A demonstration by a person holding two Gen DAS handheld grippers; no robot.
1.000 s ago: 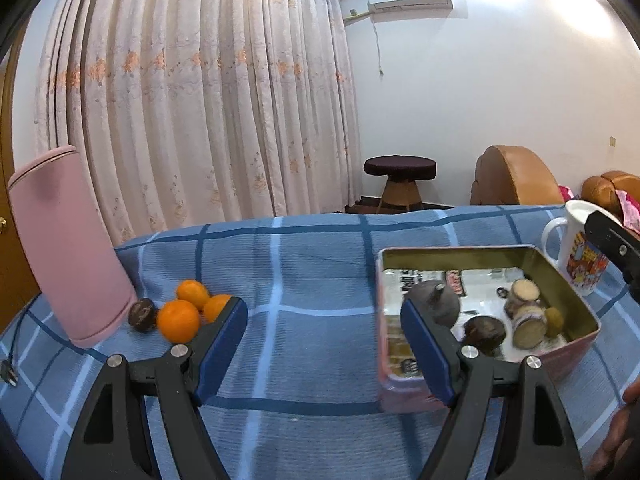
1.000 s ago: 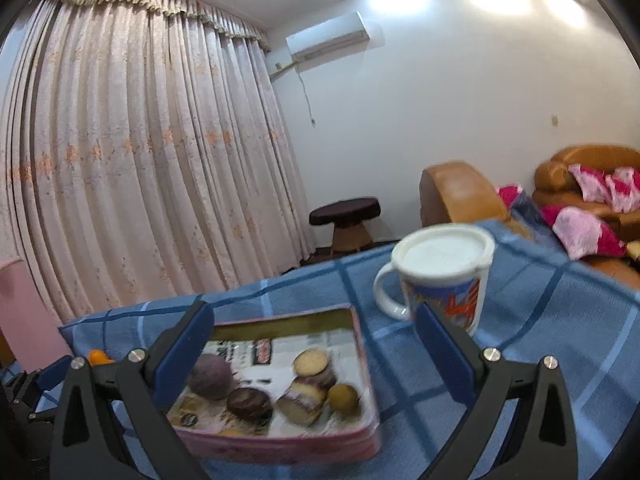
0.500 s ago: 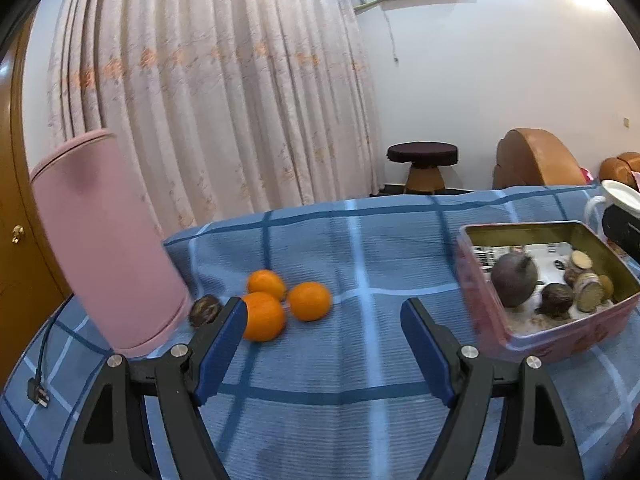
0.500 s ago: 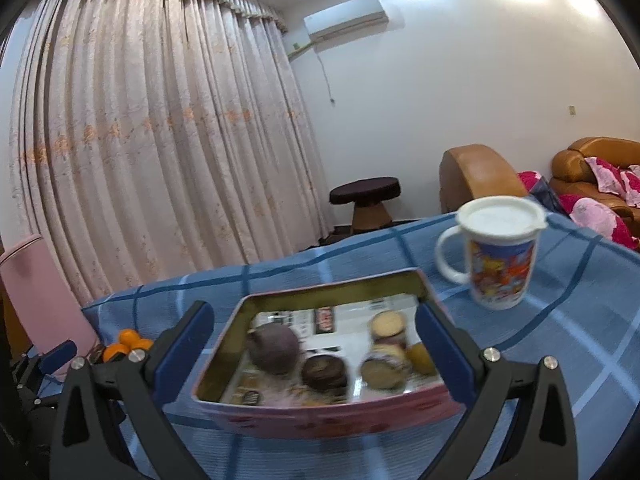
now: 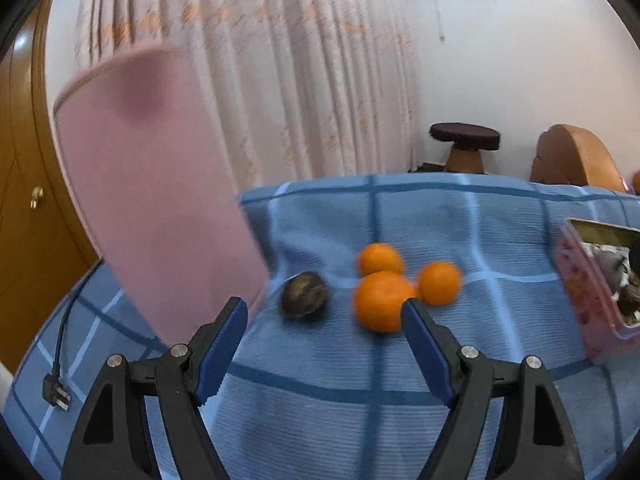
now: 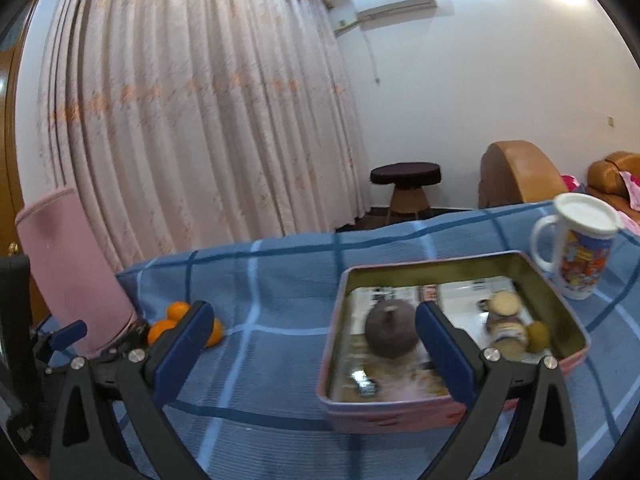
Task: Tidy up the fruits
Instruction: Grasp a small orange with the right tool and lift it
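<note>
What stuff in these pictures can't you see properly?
- Tin, left wrist view: cut off by the right edge.
- Small items in the tin, right wrist view: too blurred to name.
- Oranges, right wrist view: partly hidden by the right gripper's finger.
- Dark fruit: too blurred to name.

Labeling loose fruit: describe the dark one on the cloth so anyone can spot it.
Find the tall pink cover on the blue checked cloth. At its foot lies the dark fruit, beside three oranges. It alone is brownish-black, not orange.
</note>
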